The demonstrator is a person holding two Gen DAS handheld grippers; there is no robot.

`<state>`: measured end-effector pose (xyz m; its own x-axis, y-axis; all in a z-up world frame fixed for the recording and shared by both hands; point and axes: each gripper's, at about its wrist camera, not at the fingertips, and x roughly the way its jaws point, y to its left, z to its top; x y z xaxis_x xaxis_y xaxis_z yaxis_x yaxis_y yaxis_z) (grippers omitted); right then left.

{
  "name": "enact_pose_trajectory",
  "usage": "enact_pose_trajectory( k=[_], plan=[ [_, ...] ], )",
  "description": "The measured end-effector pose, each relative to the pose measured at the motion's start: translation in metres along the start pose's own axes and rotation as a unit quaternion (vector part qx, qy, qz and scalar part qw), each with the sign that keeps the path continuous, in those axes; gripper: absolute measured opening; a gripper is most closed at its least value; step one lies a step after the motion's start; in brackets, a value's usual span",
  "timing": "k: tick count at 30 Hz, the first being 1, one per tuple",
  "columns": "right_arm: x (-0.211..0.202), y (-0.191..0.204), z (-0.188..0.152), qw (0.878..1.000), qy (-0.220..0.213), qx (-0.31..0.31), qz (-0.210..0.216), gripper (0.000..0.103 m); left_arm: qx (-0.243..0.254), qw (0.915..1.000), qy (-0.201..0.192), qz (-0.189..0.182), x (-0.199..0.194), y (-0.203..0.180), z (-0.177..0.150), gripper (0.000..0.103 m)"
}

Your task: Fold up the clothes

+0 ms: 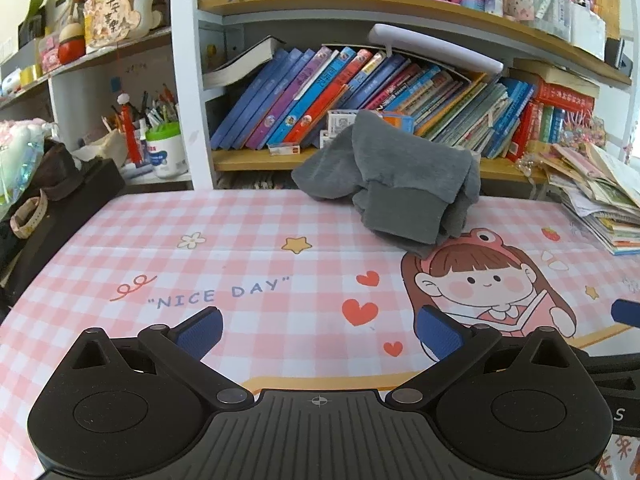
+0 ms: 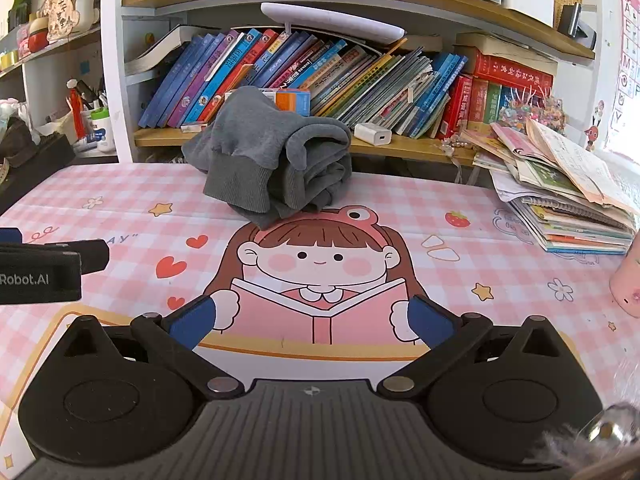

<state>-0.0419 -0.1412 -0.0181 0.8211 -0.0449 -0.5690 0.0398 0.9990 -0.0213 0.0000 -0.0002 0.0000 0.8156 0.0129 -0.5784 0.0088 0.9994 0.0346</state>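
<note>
A grey garment (image 1: pixel 394 178) lies crumpled in a heap at the far side of the pink checked tablecloth (image 1: pixel 248 256), against the bookshelf; a ribbed cuff hangs at its front. The right wrist view shows the same heap (image 2: pixel 276 164) just above the printed cartoon girl. My left gripper (image 1: pixel 320 332) is open and holds nothing, well short of the garment and low over the cloth. My right gripper (image 2: pixel 312 320) is also open and holds nothing, over the girl's printed book. The left gripper's body (image 2: pixel 44 268) shows at the left edge of the right wrist view.
A stack of books and papers (image 2: pixel 568 196) sits at the table's right edge, with a pink object (image 2: pixel 628 280) nearer. A bookshelf (image 1: pixel 360 100) full of books runs behind the table. Dark items (image 1: pixel 52 196) crowd the left edge.
</note>
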Motion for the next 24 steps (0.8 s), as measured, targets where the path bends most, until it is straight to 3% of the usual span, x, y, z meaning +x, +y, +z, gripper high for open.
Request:
enact_pose_trajectory(
  k=[6, 24],
  plan=[
    [-0.0034, 0.0028, 0.0061, 1.000, -0.002, -0.001, 0.001, 0.103, -0.009, 0.9999, -0.001, -0.014, -0.0054, 0.0054, 0.0004, 0.103],
    [0.0014, 0.0003, -0.0021, 1.000, -0.003, -0.004, 0.002, 0.103, 0.001, 0.9999, 0.009, -0.007, 0.0015, -0.0003, 0.0010, 0.103]
  ],
)
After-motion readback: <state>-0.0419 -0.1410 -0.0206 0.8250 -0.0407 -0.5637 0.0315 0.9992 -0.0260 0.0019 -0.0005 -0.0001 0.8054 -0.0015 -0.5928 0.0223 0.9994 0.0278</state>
